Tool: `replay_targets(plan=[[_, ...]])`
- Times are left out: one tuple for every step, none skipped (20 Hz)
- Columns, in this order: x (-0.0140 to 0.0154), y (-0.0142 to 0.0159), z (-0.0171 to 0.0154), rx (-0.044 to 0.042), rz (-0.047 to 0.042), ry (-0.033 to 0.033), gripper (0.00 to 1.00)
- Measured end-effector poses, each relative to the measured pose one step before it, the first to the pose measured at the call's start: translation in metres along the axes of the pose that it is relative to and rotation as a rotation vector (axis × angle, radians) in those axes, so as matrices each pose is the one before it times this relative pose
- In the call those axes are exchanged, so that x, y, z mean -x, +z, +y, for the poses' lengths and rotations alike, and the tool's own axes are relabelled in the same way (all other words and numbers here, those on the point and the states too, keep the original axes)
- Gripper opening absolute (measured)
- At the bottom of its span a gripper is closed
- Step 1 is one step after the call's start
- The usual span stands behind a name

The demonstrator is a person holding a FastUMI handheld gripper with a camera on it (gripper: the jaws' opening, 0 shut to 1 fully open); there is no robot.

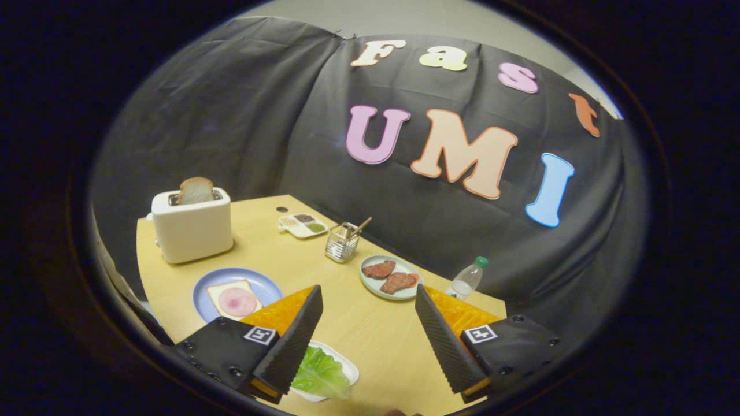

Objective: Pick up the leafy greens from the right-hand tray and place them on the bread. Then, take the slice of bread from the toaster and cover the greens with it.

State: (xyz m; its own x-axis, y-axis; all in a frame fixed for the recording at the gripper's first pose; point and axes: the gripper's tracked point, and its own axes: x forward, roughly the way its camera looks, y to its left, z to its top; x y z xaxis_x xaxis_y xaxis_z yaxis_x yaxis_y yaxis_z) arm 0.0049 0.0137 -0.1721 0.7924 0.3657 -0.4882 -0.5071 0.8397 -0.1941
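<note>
- Nearest the camera, the leafy greens [321, 375] are seen lying in a white tray [348, 365] on the surface [370, 335], low between the fingers and partly hidden behind the left one.
- The gripper [368, 333] is held above the surface with its jaws wide apart and nothing between them; this spread is judged to be ready for closing on the leaf.
- The bread [218, 292], topped with a round slice of ham [238, 301], is laid flat on a blue plate [263, 283] just beyond the left finger, apparently so the greens can be set on it.
- A second bread slice [196, 190] stands upright in the toaster [192, 230], its top left proud of the slot for gripping.
- Open surface is left ahead of the fingers; a meat plate [370, 283], a bottle [466, 280] and a wire holder [341, 244] crowd the far edge.
</note>
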Motion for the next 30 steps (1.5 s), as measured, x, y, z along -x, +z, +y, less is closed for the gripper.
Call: replay_targets(plan=[[-0.00279, -0.00574, 0.00343, 0.01565, 0.01466, 0.0191, 0.99], [-0.00258, -0.00674, 0.00534, 0.01139, 0.01624, 0.02021, 0.99], [-0.00256, -0.00496, 0.00358, 0.01293, 0.01443, 0.01909, 0.98], [-0.00234, -0.00567, 0.00431, 0.01566, 0.01142, 0.0174, 0.98], [-0.0022, -0.00419, 0.00182, 0.01519, 0.01295, 0.01434, 0.99], [-0.00313, -0.00574, 0.00306, 0.01045, 0.01275, 0.01635, 0.99], [-0.00339, -0.00626, 0.00298, 0.00682, 0.01517, 0.0191, 0.99], [-0.00412, -0.00596, 0.00296, 0.00423, 0.01442, 0.0174, 0.99], [-0.00352, -0.00613, 0.00237, 0.00265, 0.01531, 0.01565, 0.99], [-0.00325, -0.00862, 0.00178, 0.00034, 0.01788, 0.01047, 0.99], [-0.00285, -0.00658, 0.00229, -0.00126, 0.01992, 0.01182, 0.99], [-0.00464, -0.00827, 0.00215, -0.00127, 0.01528, 0.01211, 0.99], [-0.0032, -0.00681, 0.0026, 0.00021, 0.01381, 0.01451, 0.98], [-0.00505, -0.0077, 0.00389, 0.00111, 0.01476, 0.01556, 0.98], [-0.00307, -0.00844, 0.00344, 0.00319, 0.02236, 0.01381, 0.99], [-0.00249, -0.01021, 0.00412, 0.00438, 0.02198, 0.01319, 0.99], [-0.00258, -0.00704, 0.00279, 0.00444, 0.01829, 0.0134, 0.99], [-0.00262, -0.00703, 0.00361, 0.00505, 0.01599, 0.01242, 0.99], [-0.00329, -0.00574, 0.00204, 0.00593, 0.01636, 0.01086, 0.99], [-0.00331, -0.00686, 0.00402, 0.00616, 0.01843, 0.01201, 0.99], [-0.00305, -0.00576, 0.00253, 0.00767, 0.01646, 0.01134, 0.99], [-0.00236, -0.00612, 0.00329, 0.00603, 0.01488, 0.01057, 0.99], [-0.00267, -0.00354, 0.00286, 0.00178, 0.01463, 0.0158, 0.99], [-0.00403, -0.00412, 0.00379, -0.00092, 0.0141, 0.01452, 0.99], [-0.00423, -0.00256, 0.00291, 0.00195, 0.01158, 0.01273, 0.99], [-0.00203, -0.0054, 0.00393, 0.00342, 0.01272, 0.01112, 0.99], [-0.00168, -0.00319, 0.0028, 0.00343, 0.01345, 0.01274, 0.99], [-0.00236, -0.00314, 0.00255, 0.00277, 0.01475, 0.01166, 0.99], [-0.0001, -0.00258, 0.00095, 0.00338, 0.01255, 0.00793, 0.99], [-0.00435, -0.00439, 0.00166, 0.00236, 0.01137, 0.00758, 0.99]])
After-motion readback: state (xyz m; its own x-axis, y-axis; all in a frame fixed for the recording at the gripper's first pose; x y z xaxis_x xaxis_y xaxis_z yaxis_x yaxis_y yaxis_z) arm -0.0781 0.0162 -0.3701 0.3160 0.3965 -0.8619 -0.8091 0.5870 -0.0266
